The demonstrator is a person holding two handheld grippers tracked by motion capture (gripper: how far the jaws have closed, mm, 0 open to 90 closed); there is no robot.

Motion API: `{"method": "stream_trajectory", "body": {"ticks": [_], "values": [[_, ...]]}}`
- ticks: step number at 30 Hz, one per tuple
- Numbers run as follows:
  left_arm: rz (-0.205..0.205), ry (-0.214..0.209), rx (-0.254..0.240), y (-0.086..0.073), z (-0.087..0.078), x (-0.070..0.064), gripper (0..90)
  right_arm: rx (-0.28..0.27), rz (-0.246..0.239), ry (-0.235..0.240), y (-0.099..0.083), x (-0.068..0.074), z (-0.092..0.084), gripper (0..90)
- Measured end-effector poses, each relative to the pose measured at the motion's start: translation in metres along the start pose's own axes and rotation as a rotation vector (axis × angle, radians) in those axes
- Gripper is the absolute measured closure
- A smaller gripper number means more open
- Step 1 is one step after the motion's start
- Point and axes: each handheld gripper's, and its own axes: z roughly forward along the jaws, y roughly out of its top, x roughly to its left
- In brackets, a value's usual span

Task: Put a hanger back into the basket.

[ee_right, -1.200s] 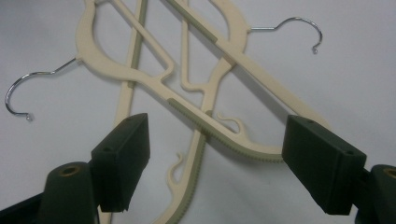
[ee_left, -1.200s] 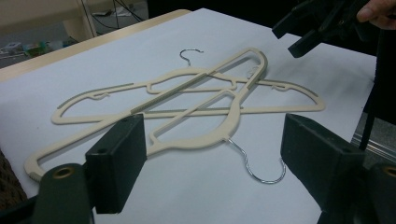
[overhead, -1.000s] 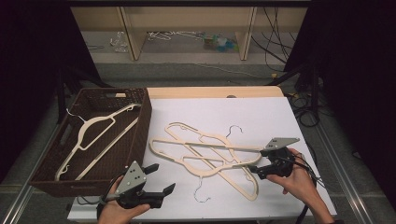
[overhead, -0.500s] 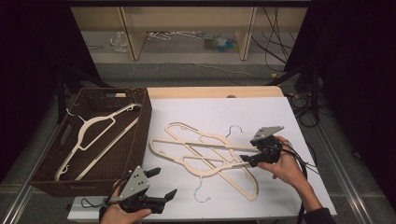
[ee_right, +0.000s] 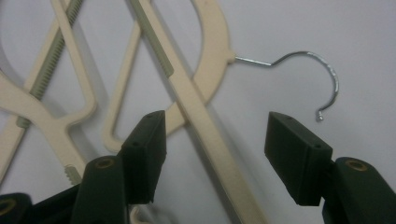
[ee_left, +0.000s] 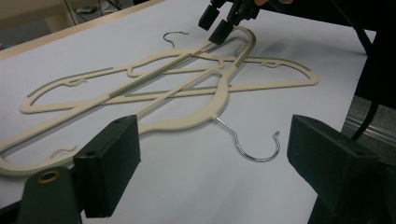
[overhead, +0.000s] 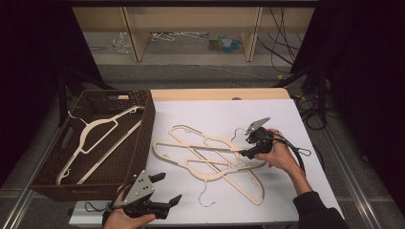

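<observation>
A dim room with wooden shelving along the back wall and cables on the floor surrounds a white worktop [overhead: 296,119], lit from above. Near the worktop's middle lies a tangle of cream hangers [overhead: 210,160], at least two crossed over one another, their long bars running roughly from the left side toward the right front corner. One metal hook [overhead: 205,195] points toward the front edge, and another hook [overhead: 237,132] curls at the far right of the pile. The right gripper [overhead: 244,153] sits at the right end of that pile, its jaws parted and straddling a hanger bar [ee_right: 205,126]; that bar runs up between the jaws in the right gripper view, almost in line with them and slightly tilted, so closing now would likely pinch it across its width. Nothing is grasped yet. The left gripper [overhead: 167,188] hovers near the front edge toward the left corner, jaws spread wide and empty, with the nearest hook [ee_left: 254,144] lying on the worktop ahead of it between its jaws in the left gripper view. The right hand is judged the nearer one to a grip. Against the worktop's left edge stands a dark woven basket [overhead: 143,138] holding one more cream hanger [overhead: 95,138], probably where the rest are bound.
</observation>
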Motion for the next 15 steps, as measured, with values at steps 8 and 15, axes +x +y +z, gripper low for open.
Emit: {"method": "stream_trajectory", "body": {"ticks": [8,15], "values": [[-0.002,-0.003,0.014,-0.002,0.001,0.000,17.3,0.074,-0.019,0.066,-0.005,-0.003,0.015,57.3],[-0.003,0.001,0.017,-0.002,0.001,0.001,17.8,0.112,-0.056,0.101,-0.008,0.001,0.009,72.1]]}}
